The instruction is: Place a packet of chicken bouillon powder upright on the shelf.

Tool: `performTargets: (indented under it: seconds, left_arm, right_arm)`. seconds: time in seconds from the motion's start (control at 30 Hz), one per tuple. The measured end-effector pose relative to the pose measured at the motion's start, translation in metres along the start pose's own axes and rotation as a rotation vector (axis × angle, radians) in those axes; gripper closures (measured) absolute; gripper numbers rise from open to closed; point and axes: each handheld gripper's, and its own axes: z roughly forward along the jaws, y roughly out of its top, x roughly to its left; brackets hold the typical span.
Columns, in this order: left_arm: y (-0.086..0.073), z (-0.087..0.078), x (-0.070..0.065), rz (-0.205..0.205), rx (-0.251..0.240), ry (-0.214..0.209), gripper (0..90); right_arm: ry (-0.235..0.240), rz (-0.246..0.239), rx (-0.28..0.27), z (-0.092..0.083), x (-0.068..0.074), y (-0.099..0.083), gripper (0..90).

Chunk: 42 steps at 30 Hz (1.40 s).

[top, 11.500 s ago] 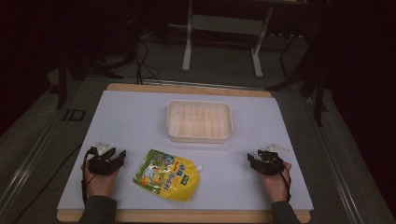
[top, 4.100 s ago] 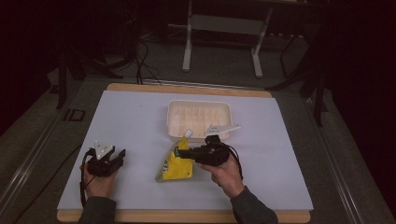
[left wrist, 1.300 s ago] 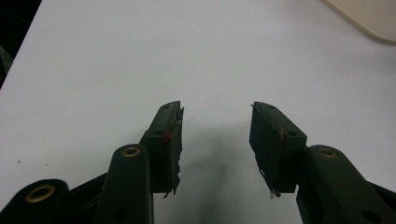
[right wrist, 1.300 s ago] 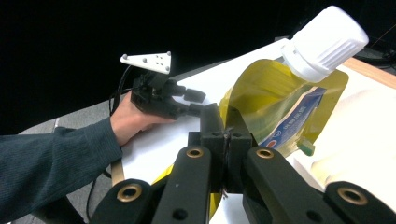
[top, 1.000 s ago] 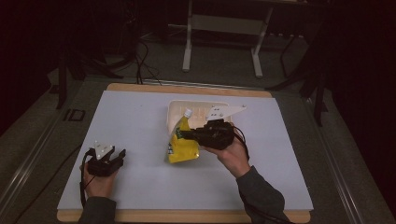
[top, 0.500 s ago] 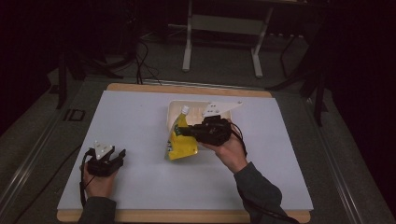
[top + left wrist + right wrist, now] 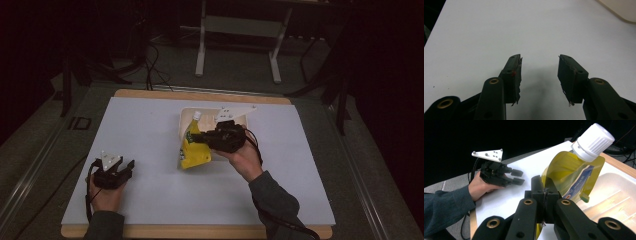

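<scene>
Yellow pouch [image 7: 192, 149] (white-capped), upright, pinched

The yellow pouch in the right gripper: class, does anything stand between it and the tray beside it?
Nothing visible does. The right gripper is shut on the yellow pouch, which hangs at the near-left edge of the tray. The left gripper rests open, well off to the left on the table.
</scene>
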Motion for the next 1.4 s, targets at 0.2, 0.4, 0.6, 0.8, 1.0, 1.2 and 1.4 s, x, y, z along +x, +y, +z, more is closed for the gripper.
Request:
performTargets:
  seconds: [0.2,0.4,0.6,0.8,1.0,1.2,1.4]
  left_arm:
    - [0.0,0.0,0.0,-0.001,-0.001,0.001,53.0]
    - [0.0,0.0,0.0,0.0,0.001,0.001,52.9]
    - [0.0,0.0,0.0,0.001,0.001,0.001,53.0]
    - [0.0,0.0,0.0,0.001,-0.001,0.001,53.0]
    - [0.0,0.0,0.0,0.001,0.0,0.0,53.0]
    - [0.0,0.0,0.0,0.001,-0.003,0.001,52.9]
    - [0.0,0.0,0.0,-0.003,-0.005,-0.001,52.9]
  right_arm:
    - [-0.005,-0.007,-0.003,0.002,-0.003,0.001,90.0]
    - [-0.019,-0.012,-0.004,0.004,-0.007,0.002,90.0]
    - [-0.028,-0.01,-0.017,0.004,-0.014,0.001,90.0]
    - [-0.034,0.005,-0.042,0.003,-0.02,0.0,90.0]
    - [-0.043,0.015,-0.063,0.003,-0.026,-0.001,90.0]
    - [-0.053,0.021,-0.094,0.001,-0.031,0.0,90.0]
    - [-0.072,0.024,-0.117,0.001,-0.037,0.004,90.0]
